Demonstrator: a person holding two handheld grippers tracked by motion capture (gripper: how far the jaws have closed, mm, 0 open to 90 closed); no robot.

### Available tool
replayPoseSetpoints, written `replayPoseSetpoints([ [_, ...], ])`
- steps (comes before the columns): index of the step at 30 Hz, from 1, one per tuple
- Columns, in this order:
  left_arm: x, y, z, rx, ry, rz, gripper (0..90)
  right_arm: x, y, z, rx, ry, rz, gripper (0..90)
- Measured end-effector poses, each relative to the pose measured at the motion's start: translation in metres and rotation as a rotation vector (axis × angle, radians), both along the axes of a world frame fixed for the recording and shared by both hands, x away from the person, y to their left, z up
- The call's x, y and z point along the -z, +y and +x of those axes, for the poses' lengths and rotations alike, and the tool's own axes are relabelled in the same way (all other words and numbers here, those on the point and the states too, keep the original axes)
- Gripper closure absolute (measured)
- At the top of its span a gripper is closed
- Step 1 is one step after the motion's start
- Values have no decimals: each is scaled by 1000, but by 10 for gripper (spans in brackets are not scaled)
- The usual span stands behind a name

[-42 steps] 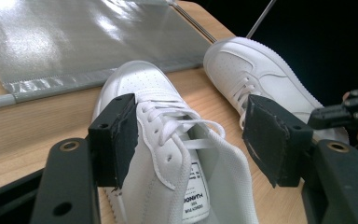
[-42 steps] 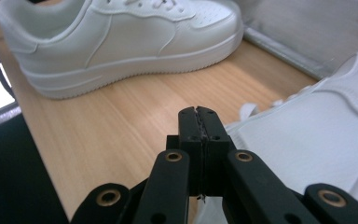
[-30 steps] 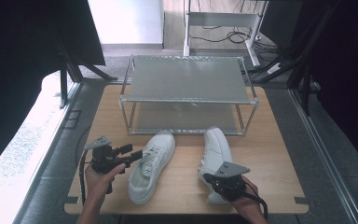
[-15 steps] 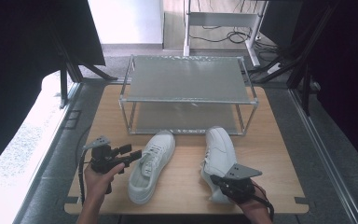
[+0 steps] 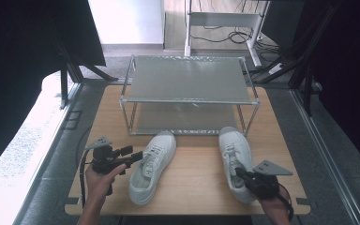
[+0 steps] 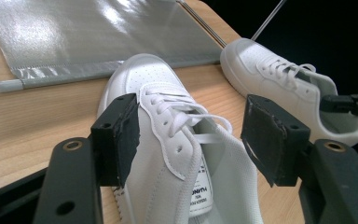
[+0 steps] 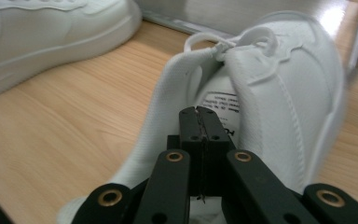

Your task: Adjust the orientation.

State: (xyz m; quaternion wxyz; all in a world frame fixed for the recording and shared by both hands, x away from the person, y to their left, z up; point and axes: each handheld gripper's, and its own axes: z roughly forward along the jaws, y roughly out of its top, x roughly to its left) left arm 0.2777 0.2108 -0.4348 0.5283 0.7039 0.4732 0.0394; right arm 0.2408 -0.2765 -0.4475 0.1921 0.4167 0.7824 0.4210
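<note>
High view: 2 white leather sneakers on the wooden counter (image 5: 192,173), before a metal-framed rack (image 5: 187,79). Left tool (image 5: 133,156) beside the left sneaker (image 5: 152,166).

Left gripper view: jaws wide apart, straddling that sneaker's laced collar; pads not pressing.

Right gripper view: right tool (image 7: 199,122) pinched closed inside the right sneaker (image 7: 279,93), at its padded mesh heel.

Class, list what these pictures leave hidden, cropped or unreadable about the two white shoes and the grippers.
- Right shoe heel: high view, covered by the right gripper.
- Tongue label: right gripper view, print blurred.
- Left shoe heel: left gripper view, cut off by the bottom edge.
</note>
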Motion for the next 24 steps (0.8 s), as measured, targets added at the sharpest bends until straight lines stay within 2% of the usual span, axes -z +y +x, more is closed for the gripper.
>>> replayPoseSetpoints([
  [1, 0, -1, 0, 0, 0, 1, 366, 3, -11, 3, 35, 5, -40, 900],
  [4, 0, -2, 0, -1, 1, 2, 366, 6, -23, 6, 35, 36, 11, 900],
  [6, 0, -2, 0, 3, 0, 13, 366, 6, -22, 6, 33, 34, 5, 900],
  [7, 0, -3, 0, 3, 0, 19, 366, 4, -20, 5, 30, 27, 8, 900],
  [9, 1, -3, 0, 2, 1, 16, 366, -5, -13, 0, 27, -20, -7, 900],
  [10, 1, -3, 0, 2, 1, 16, 366, -5, -13, 0, 27, -20, -7, 900],
  [11, 1, -3, 0, 4, 1, 16, 366, -14, -3, -6, -3, -54, -7, 900],
  [13, 0, -3, -1, 6, 1, 13, 366, -19, 8, -12, -39, -73, -16, 899],
  [14, 0, -3, -1, 6, 1, 13, 366, -19, 8, -12, -39, -73, -16, 899],
  [15, 0, -4, -1, 10, -1, 16, 366, -20, 20, -15, -78, -69, -33, 889],
  [17, 0, -5, -1, 9, 2, 16, 366, -18, 26, -16, -89, -62, -52, 881],
  [18, 0, -5, -1, 11, 1, 15, 366, -14, 34, -17, -101, -40, -97, 873],
  [24, 2, -6, 0, 16, 8, 18, 366, -6, 41, -19, -87, 1, -146, 900],
])
